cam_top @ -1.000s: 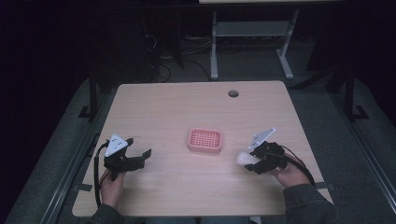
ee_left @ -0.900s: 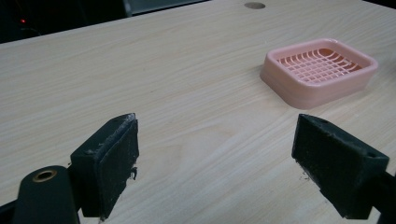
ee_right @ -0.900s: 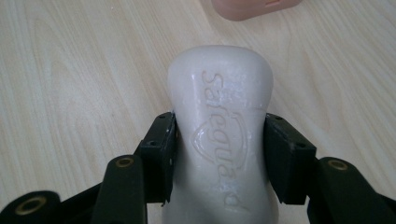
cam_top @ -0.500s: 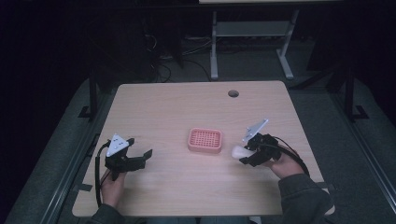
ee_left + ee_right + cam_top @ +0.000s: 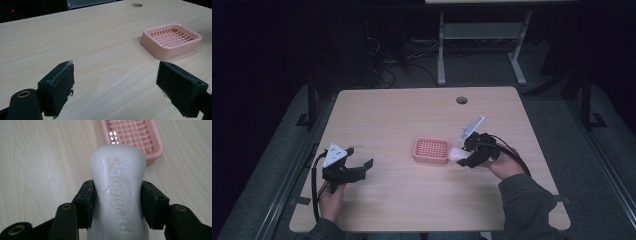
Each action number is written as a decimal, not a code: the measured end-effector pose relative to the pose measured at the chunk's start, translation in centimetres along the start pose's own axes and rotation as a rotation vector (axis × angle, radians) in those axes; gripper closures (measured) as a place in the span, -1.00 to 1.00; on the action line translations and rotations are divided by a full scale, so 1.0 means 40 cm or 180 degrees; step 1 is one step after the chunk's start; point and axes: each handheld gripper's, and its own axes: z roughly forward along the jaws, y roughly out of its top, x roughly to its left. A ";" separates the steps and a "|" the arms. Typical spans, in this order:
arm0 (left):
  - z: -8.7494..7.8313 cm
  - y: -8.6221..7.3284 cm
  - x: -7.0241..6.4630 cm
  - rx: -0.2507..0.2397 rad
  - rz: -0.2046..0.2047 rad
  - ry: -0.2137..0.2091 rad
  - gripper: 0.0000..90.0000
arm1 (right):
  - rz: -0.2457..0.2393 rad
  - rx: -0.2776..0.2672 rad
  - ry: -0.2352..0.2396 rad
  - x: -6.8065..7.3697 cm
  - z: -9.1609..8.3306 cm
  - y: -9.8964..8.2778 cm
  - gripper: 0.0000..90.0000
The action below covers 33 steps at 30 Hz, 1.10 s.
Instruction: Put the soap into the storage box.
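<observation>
right gripper (image 5: 117,195) clamps soap bar (image 5: 118,187)

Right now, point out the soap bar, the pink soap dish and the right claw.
soap bar (image 5: 117,192): right gripper view, embossed top face.
pink soap dish (image 5: 152,47): left gripper view, near outer wall.
right claw (image 5: 466,156): high view, between its fingertips.

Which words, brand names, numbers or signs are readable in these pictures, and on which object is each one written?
"Safeguard": embossed along the top face of the white soap bar, which the right gripper clamps by its sides, with a curved emblem pressed around the middle letters.
The pink soap dish, the table and the left gripper carry no readable text.
</observation>
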 end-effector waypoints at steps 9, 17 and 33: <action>0.002 -0.001 0.000 -0.0005 -0.0007 -0.0008 -0.68 | -0.0051 0.0018 0.0051 -0.015 0.013 0.032 0.07; 0.002 -0.002 0.002 0.0000 -0.0011 -0.0011 -0.68 | -0.0048 0.0031 0.0101 -0.029 0.027 0.052 0.07; 0.001 -0.003 0.003 0.0024 -0.0007 -0.0003 -0.68 | -0.0044 0.0035 0.0176 -0.049 0.057 0.092 0.07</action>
